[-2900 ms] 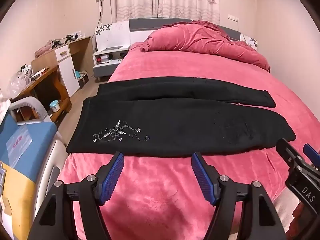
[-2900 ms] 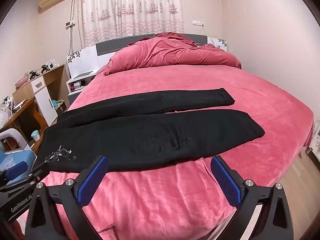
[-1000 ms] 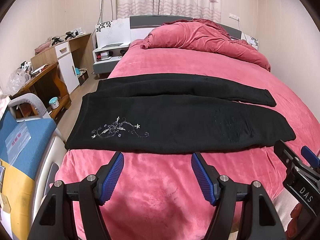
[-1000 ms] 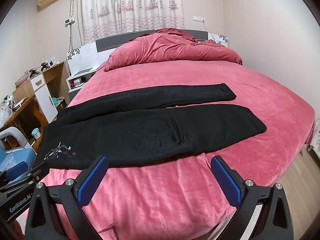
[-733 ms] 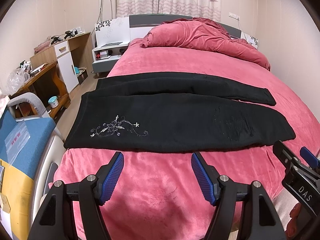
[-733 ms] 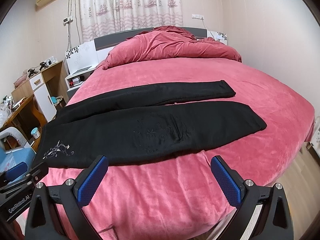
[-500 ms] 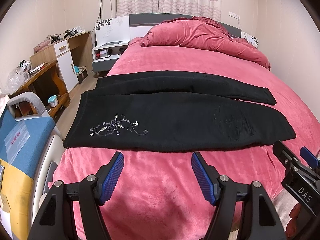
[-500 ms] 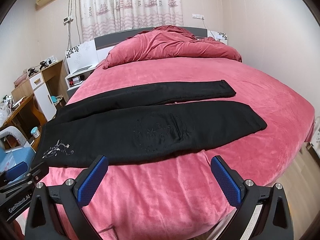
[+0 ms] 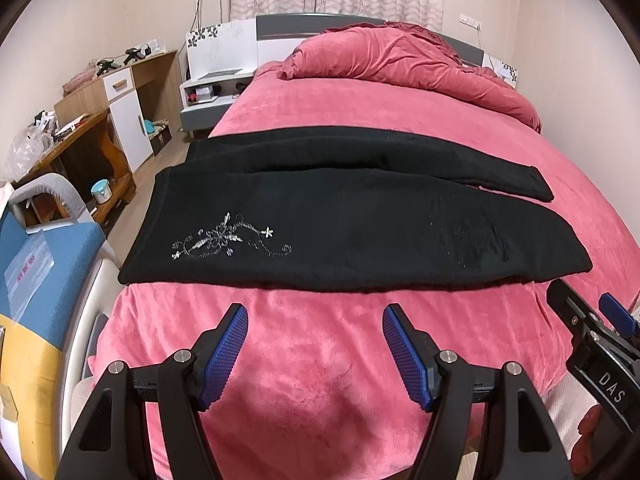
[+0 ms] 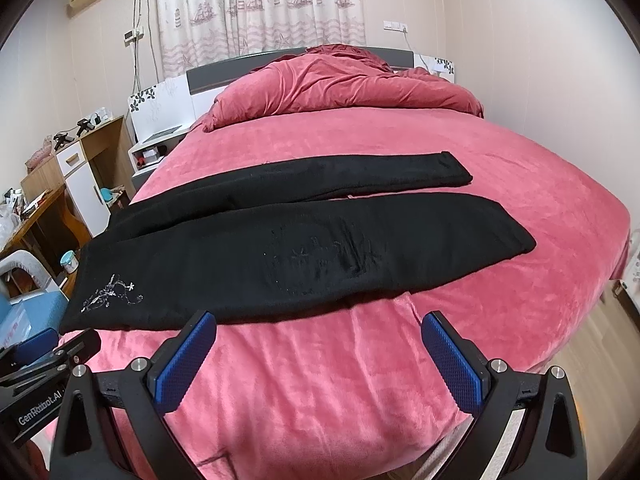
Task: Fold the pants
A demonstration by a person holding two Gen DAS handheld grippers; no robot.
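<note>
The bed has a pink plush cover; black pants lie flat across its middle, legs toward 3 o'clock. A bunched pink duvet lies at 12 o'clock.

Pink fleece bedspread covers the bed; a crumpled red duvet is heaped at the headboard edge. Wooden desk on the left, ship-print curtains behind.
</note>
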